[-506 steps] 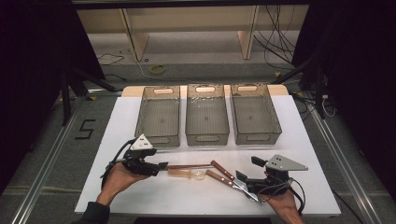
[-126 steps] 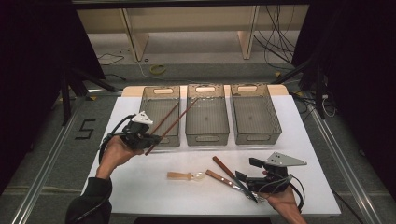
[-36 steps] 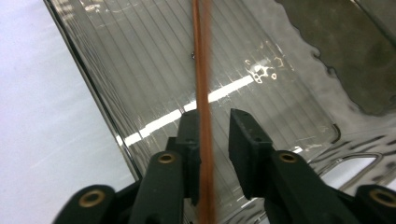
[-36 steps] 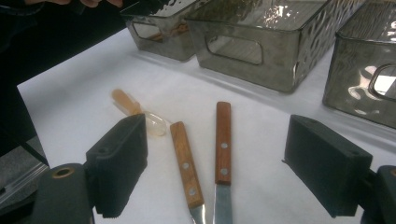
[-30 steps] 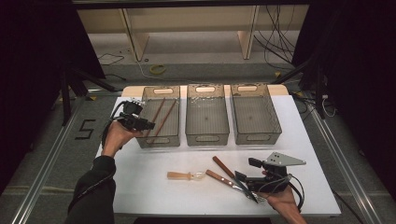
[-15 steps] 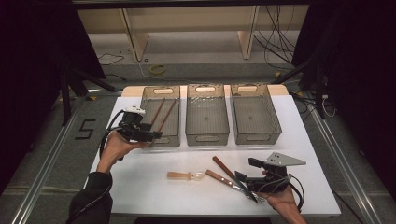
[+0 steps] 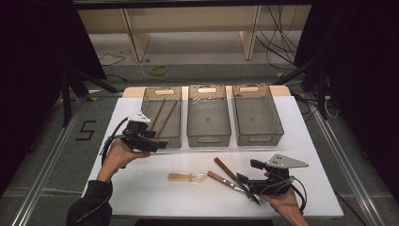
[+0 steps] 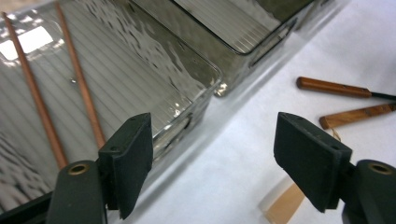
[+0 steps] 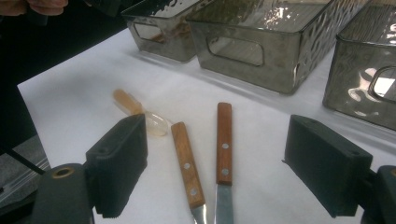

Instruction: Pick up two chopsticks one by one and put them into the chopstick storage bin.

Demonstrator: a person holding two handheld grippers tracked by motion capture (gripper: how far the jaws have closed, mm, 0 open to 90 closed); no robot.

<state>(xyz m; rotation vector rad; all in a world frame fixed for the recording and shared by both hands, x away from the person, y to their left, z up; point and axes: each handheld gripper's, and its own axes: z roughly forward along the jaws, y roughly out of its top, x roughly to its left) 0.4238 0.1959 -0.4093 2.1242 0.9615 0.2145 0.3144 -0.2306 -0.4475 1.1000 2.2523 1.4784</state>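
Two brown chopsticks [image 7: 161,116] [image 8: 84,93] lie in the left of three clear bins [image 7: 162,140]. My left gripper [image 7: 159,143] [image 8: 212,127] hovers at that bin's near edge, open, its jaws just having been opening with nothing between them. On the white table lie a wooden-handled spoon [image 7: 187,177] [image 9: 140,114] and two wooden-handled knives [image 7: 225,168] [image 9: 224,140], side by side. My right gripper [image 7: 249,186] [image 9: 217,127] stands open low over the knives' blade ends, holding nothing.
The middle bin [image 7: 209,136] and the right bin [image 7: 258,134] stand in a row with the left one at the table's far side. Shelving and cables lie on the floor beyond the table. Dark curtains flank both sides.
My left gripper has drawn back from over the left bin toward the near side, and its jaws have spread. The chopsticks stay in the bin. The right gripper has not moved.
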